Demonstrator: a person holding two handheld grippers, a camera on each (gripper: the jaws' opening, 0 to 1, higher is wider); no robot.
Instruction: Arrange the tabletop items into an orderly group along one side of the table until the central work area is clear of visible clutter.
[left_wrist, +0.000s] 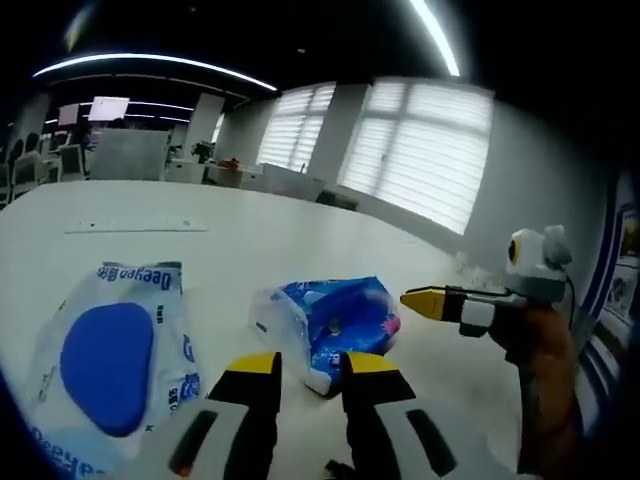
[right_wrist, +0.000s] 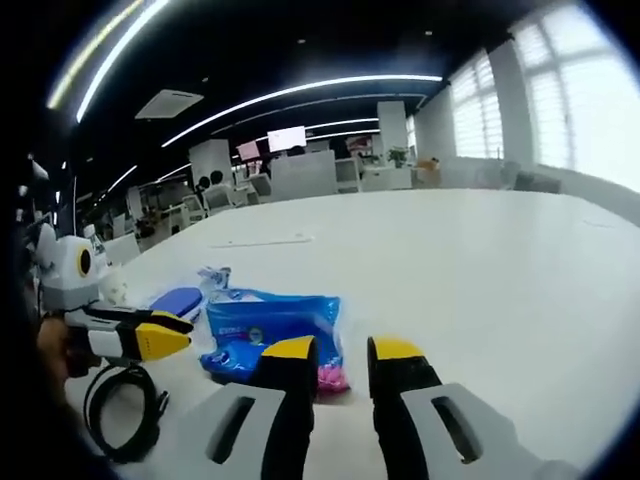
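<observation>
Open-plan office, ceiling light strips, blinds on big windows, desks and monitors at the back. Broad white table (left_wrist: 250, 225) in front.

Left gripper view: the left gripper (left_wrist: 310, 365) rises from the bottom, yellow-tipped jaws a little apart, nothing between them. Just past the tips lies a blue tissue pack (left_wrist: 335, 325) in crinkled clear wrap, flat on the table. To its left, apart from it, a wet-wipes pack (left_wrist: 110, 365) with a blue oval lid, lying flat near the view's lower left. The right gripper (left_wrist: 420, 300) comes in from the right, held by a hand (left_wrist: 535, 345); its yellow tip points toward the tissue pack and stops short of it. Whether its jaws are parted cannot be told here.

Right gripper view: the right gripper's jaws rise from the bottom, spread, holding nothing. The tissue pack sits just beyond the left jaw tip. Behind it to the left, the wet-wipes pack. The left gripper enters from the left, tip near the tissue pack. A black cable (right_wrist: 125, 410) is coiled on the table at lower left.
</observation>
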